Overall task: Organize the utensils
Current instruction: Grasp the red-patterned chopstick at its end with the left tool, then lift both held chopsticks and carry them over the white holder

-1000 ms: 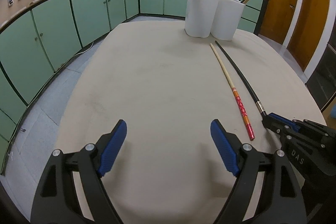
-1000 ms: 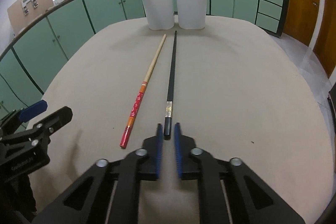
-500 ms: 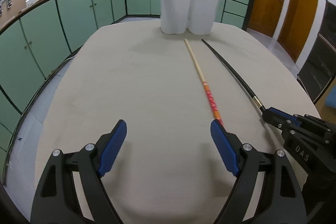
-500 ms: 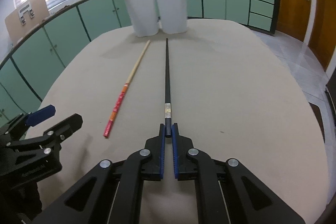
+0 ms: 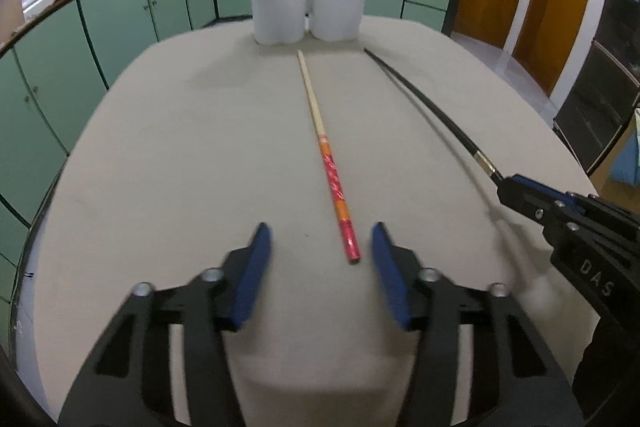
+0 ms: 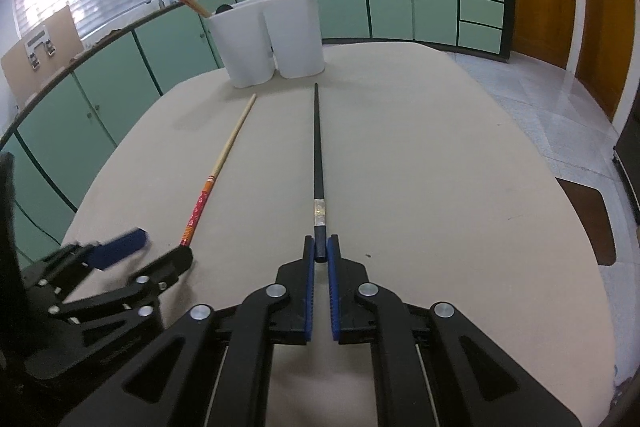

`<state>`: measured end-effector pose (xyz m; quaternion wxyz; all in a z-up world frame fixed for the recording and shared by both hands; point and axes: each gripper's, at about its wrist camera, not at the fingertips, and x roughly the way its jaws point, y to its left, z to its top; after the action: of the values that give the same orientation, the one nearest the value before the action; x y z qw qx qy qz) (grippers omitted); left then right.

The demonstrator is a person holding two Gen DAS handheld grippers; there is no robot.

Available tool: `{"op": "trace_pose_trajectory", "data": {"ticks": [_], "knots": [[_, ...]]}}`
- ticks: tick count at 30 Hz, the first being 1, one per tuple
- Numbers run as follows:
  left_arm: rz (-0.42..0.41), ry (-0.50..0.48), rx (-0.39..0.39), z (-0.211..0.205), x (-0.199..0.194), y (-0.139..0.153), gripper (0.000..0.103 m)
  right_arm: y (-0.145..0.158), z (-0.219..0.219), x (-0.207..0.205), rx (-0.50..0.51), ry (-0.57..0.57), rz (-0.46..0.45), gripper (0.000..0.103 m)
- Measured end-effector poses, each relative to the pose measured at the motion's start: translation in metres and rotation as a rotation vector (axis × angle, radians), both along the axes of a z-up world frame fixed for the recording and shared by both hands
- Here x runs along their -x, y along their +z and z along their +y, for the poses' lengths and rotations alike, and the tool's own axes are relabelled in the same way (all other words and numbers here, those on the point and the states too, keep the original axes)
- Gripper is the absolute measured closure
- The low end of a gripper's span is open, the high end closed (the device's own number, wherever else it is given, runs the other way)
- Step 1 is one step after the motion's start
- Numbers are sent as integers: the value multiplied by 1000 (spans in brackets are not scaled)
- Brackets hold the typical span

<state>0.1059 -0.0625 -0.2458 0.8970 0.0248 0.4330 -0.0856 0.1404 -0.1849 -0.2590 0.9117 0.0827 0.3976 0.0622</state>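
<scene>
Left wrist view: the left gripper (image 5: 320,245) stands spread apart, the red-handled chopstick (image 5: 326,165) lying on the table (image 5: 160,147) with its end between the fingers.

Right wrist view: the right gripper (image 6: 320,251) is clamped on the black chopstick (image 6: 317,163), which points ahead toward two white holders (image 6: 276,39).
</scene>
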Motion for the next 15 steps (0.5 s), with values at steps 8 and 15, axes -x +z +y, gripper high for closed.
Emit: {"op": "trace_pose_trajectory", "data": {"ticks": [8,15], "knots": [[-9,-28,-3,-10,2,0,96,0,-1,-1,-5,1,1,97],[-13,-27,-5,-9,1,1,98,1,-1,0,0,2,-3,97]]}}
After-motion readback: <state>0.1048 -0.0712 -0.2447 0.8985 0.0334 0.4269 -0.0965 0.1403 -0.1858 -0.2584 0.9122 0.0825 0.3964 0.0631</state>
